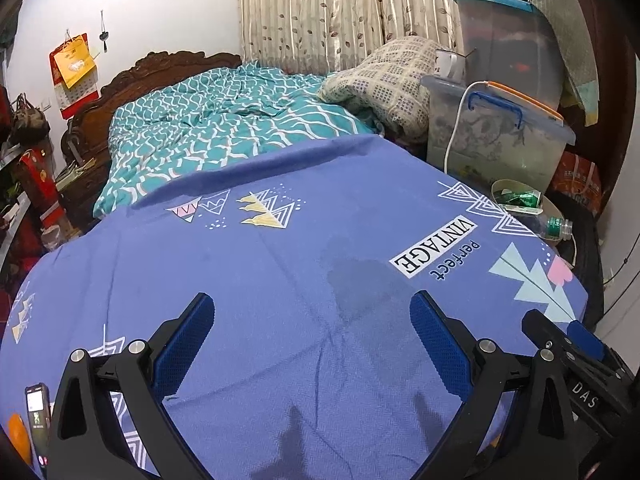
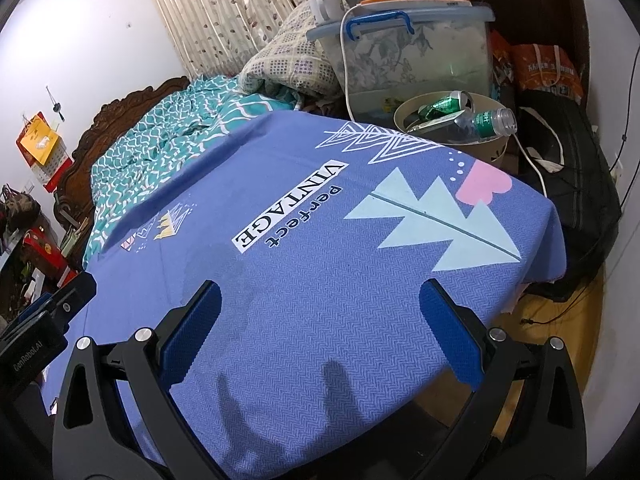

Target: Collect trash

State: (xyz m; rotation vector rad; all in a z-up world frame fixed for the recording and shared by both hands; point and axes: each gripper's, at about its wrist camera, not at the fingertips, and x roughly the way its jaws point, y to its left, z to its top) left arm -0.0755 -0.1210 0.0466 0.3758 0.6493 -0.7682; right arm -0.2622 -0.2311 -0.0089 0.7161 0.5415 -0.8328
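A beige trash bin (image 2: 494, 148) stands past the far right corner of the blue-clothed table (image 2: 320, 280). A crushed green can (image 2: 444, 105) and a clear plastic bottle (image 2: 482, 122) with a green label lie in its mouth. The bin (image 1: 500, 190) and bottle (image 1: 554, 226) also show at the right in the left wrist view. My left gripper (image 1: 312, 312) is open and empty above the table (image 1: 240, 280). My right gripper (image 2: 320, 300) is open and empty above the table's near right part. A damp patch (image 1: 360, 284) marks the cloth.
A clear storage box (image 2: 412, 56) with a white cable (image 2: 345, 80) stands behind the bin. A bed with a teal quilt (image 1: 224, 120) lies beyond the table. A black bag (image 2: 568, 184) sits on the floor at right. A phone (image 1: 37, 412) lies at the near left.
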